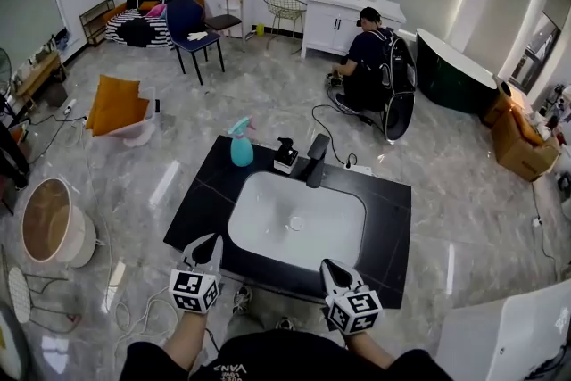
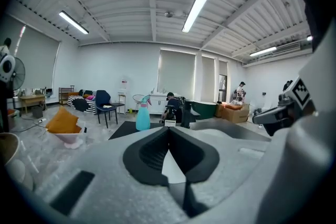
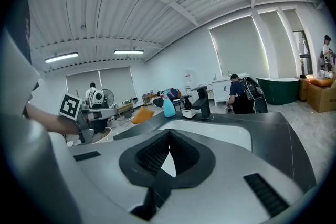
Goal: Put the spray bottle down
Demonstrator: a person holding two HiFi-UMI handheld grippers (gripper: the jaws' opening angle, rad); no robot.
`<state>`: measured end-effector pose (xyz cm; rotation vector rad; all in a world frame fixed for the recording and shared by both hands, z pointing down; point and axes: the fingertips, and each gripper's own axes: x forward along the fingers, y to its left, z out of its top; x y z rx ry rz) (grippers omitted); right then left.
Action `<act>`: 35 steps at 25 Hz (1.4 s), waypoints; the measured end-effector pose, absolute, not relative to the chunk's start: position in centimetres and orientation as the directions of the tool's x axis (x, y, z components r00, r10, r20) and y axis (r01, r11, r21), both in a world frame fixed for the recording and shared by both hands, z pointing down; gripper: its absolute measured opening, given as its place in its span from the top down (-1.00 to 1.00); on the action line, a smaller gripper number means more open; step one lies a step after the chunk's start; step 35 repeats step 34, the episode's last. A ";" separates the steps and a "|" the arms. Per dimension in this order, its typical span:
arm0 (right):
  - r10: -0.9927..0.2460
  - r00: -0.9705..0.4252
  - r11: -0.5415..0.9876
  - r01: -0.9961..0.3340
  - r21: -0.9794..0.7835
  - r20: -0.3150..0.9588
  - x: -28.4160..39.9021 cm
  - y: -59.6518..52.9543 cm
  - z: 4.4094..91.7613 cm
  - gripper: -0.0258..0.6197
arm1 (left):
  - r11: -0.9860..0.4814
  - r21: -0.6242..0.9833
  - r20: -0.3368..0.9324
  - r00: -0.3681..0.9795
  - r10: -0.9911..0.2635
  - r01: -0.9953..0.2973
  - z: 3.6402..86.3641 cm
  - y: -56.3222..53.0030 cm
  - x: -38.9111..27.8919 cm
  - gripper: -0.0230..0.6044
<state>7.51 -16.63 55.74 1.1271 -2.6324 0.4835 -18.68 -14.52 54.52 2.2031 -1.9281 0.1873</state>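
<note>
While the left claw (image 1: 211, 242) hovers at the near left edge of the black counter (image 1: 198, 202) with its jaws pressed together on nothing, the right claw (image 1: 329, 267) hangs at the near right edge, likewise closed and empty. Beyond and between them lies the white sink (image 1: 260, 194), with a black faucet (image 1: 317, 159) at its far rim. The teal spray bottle (image 1: 241, 144) stands upright on the counter's far left part, well apart from both claws.
</note>
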 end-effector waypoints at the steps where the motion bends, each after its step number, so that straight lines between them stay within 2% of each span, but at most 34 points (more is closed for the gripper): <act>1: -0.647 -0.681 0.656 -0.726 -0.206 0.343 7.5 -16.4 55.9 0.92 | -0.116 0.073 0.233 0.130 -0.964 -0.991 54.7 -13.8 -18.5 0.89; 10: -0.586 -0.723 0.717 -0.673 -0.183 0.365 6.6 -14.7 56.8 0.92 | -0.065 0.094 0.248 0.087 -0.965 -0.993 56.0 -9.0 -17.3 0.89; 21: -0.548 -0.749 0.760 -0.632 -0.153 0.372 5.5 -14.1 57.2 0.92 | 0.057 0.105 0.223 -0.032 -0.974 -0.993 55.8 -5.0 -18.5 0.89; 35: -0.516 -0.775 0.785 -0.598 -0.161 0.364 4.3 -14.2 57.8 0.92 | 0.053 0.142 0.235 -0.019 -0.972 -0.988 57.4 -3.9 -17.0 0.89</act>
